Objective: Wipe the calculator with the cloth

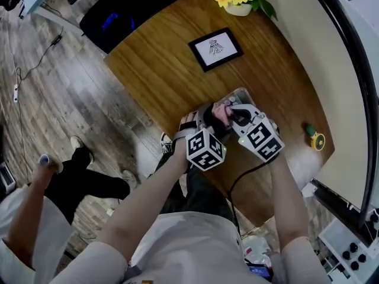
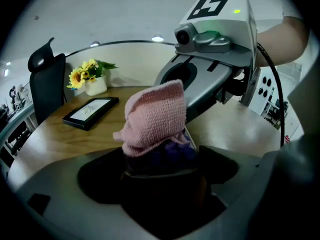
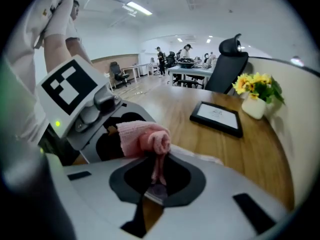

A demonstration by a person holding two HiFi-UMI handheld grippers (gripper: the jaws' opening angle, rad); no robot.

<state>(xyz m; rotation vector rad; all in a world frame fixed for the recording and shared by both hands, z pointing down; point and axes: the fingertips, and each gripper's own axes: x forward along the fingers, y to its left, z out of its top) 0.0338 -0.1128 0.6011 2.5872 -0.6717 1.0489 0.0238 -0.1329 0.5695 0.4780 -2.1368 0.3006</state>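
Wiping is looking under way rather than finished. The left gripper (image 2: 160,171) is pinching the calculator (image 1: 238,96) in narrow fingers, steadying it near the front edge of the worktop (image 1: 160,58). Just to its right, the right gripper (image 3: 155,176) is squeezing the pink cloth (image 3: 145,136) tight and pressing it onto the keys. Most of the calculator is probably still waiting.

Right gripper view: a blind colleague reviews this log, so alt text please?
A pink knitted cloth is pinched in the jaws of the right gripper, beside the left gripper with its marker cube. Behind, a wooden table holds a black-framed picture and white-potted sunflowers.
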